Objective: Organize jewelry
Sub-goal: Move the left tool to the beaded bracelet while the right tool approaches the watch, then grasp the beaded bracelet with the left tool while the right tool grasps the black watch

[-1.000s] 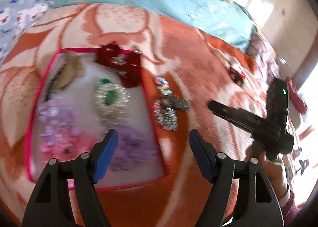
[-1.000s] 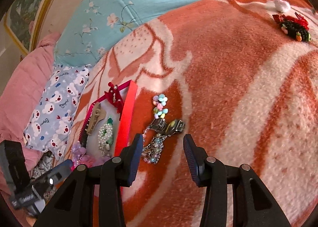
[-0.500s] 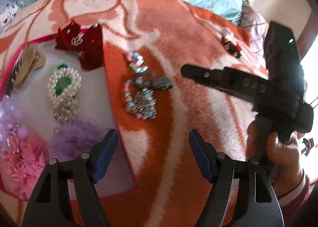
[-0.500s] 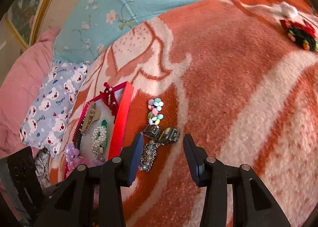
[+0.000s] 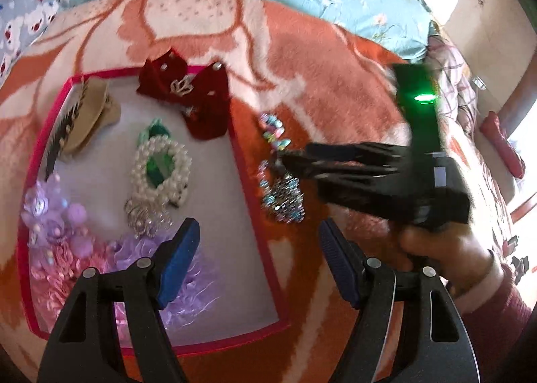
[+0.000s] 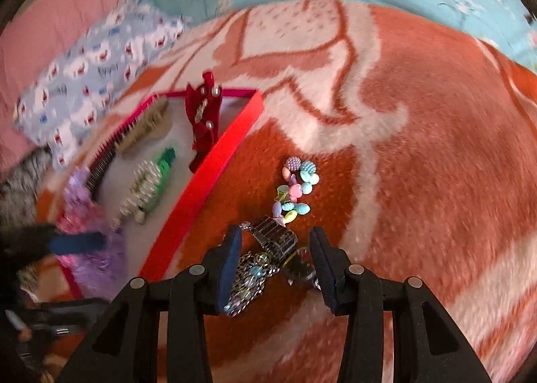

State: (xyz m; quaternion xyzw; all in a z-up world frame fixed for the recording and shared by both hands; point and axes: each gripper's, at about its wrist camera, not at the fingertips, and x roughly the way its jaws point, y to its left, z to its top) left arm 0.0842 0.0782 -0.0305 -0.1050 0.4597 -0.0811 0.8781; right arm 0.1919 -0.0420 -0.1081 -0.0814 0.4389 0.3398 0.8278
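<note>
1. The right hand-held gripper [image 6: 275, 262] hangs low over the blanket [image 6: 419, 155] on the bed, its jaws apart with the metal watch [image 6: 277, 242] lying between the blue pads; nothing is clamped yet. This looks like the lineup for a pick.
2. A sparkly beaded bracelet [image 6: 248, 277] touches the watch at its 7 o'clock, partly under the left pad, so a close could snag both pieces.
3. A pastel bead bracelet [image 6: 297, 190] sits just beyond the watch at 12 o'clock, outside the jaws.
4. The red-rimmed tray [image 5: 240, 161] lies at 10 o'clock from the watch, its near wall just beside the loose pieces. That is probably why they lie there: staged for a short carry over the rim.
5. The tray already holds a red velvet bow [image 5: 188, 98], a pearl hair tie [image 5: 159, 166], a tan hair claw [image 5: 89, 121] and purple and pink frills [image 5: 67, 238].
6. The left hand-held gripper [image 5: 258, 262] hovers over the tray's near-right corner, jaws apart and empty, seemingly keeping clear while the right one works.
</note>
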